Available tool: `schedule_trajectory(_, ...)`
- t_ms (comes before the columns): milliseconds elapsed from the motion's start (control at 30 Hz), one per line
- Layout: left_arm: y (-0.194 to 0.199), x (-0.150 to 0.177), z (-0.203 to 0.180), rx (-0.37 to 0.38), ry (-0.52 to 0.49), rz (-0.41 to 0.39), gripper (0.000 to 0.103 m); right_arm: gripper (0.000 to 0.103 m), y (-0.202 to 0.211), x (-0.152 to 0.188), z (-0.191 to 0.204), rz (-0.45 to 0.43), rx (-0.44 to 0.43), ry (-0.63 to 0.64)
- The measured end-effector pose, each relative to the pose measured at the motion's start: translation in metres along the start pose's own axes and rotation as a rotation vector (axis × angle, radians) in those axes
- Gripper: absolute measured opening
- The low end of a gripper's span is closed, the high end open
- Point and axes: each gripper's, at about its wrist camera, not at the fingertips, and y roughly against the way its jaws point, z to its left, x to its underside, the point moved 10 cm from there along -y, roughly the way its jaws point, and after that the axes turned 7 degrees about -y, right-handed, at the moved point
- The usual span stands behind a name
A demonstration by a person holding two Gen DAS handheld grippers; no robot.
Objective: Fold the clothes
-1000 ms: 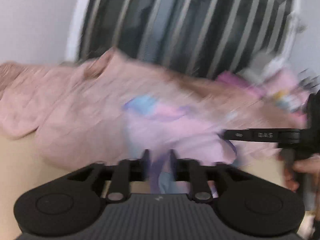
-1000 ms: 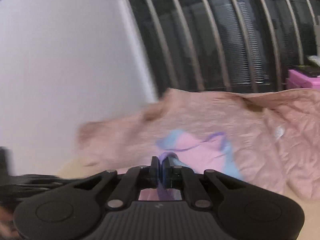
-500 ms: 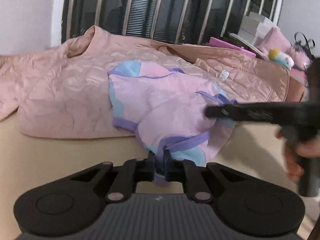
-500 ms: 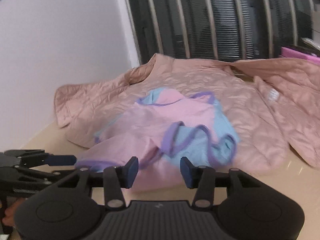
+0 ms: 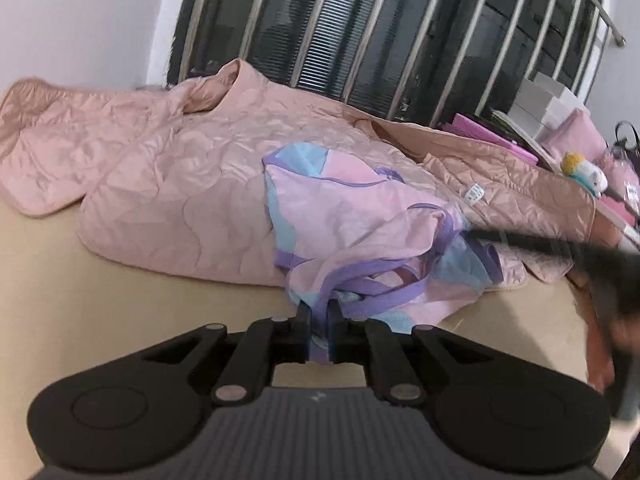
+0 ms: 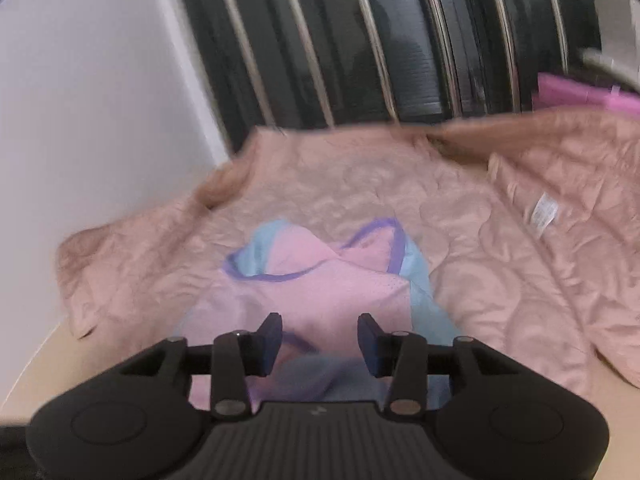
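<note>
**A:** Where is the garment?

**B:** The small pink mesh garment with purple binding and light-blue panels lies crumpled, half on the beige tabletop and half over the big quilted salmon-pink jacket spread behind it.

**A:** And the left gripper?

**B:** The left gripper points forward and downward at the near hem. Its jaws have just been closing and now pinch a fold of the purple-trimmed edge; cloth shows squeezed between the pads.

**A:** The right one?

**B:** In its own view the right gripper tilts down over the garment, jaws parted after just opening. The pink and blue fabric lies under and between the fingers, but the pads do not press on it. From the left view it shows as a blurred dark bar reaching in from the right over the garment's far side, with the person's hand smeared behind it.

**A:** Any containers around?

**B:** At the far right of the left view, white boxes are stacked by the railing, above a flat magenta box; I cannot tell what is in them. A small plush toy with a yellow top sits near them.

**A:** Behind all that?

**B:** Metal bars over a dark window, and a white wall on the left.
</note>
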Motion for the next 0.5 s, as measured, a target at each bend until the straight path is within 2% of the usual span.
schedule_trajectory(67,0.002,-0.002,-0.001,0.000,0.006,-0.013,0.007,0.038,0.015,0.021,0.012,0.013,-0.002,0.106)
schedule_trajectory(100,0.003,-0.003,-0.002,0.000,0.009,-0.019,0.007,0.029,0.018,0.032,0.019,0.040,-0.004,0.153)
schedule_trajectory(167,0.012,-0.003,-0.007,0.000,-0.007,-0.038,0.007,0.022,0.008,0.043,0.030,0.080,-0.011,0.215)
schedule_trajectory(333,0.024,0.000,-0.004,-0.023,-0.014,-0.039,0.006,0.024,-0.046,0.030,0.038,0.079,0.025,0.314)
schedule_trajectory(367,0.025,0.001,0.000,-0.033,-0.003,-0.035,0.006,0.026,-0.057,0.027,0.040,0.081,0.030,0.343)
schedule_trajectory(400,0.025,0.001,0.003,-0.035,0.007,-0.034,0.006,0.033,-0.067,0.027,0.042,0.096,0.028,0.374)
schedule_trajectory(467,0.026,0.000,0.007,-0.042,0.021,-0.037,0.006,0.034,-0.081,0.028,0.043,0.126,0.008,0.393)
schedule_trajectory(500,0.028,0.000,0.008,-0.046,0.025,-0.041,0.006,0.015,-0.084,0.027,0.042,0.139,-0.012,0.374)
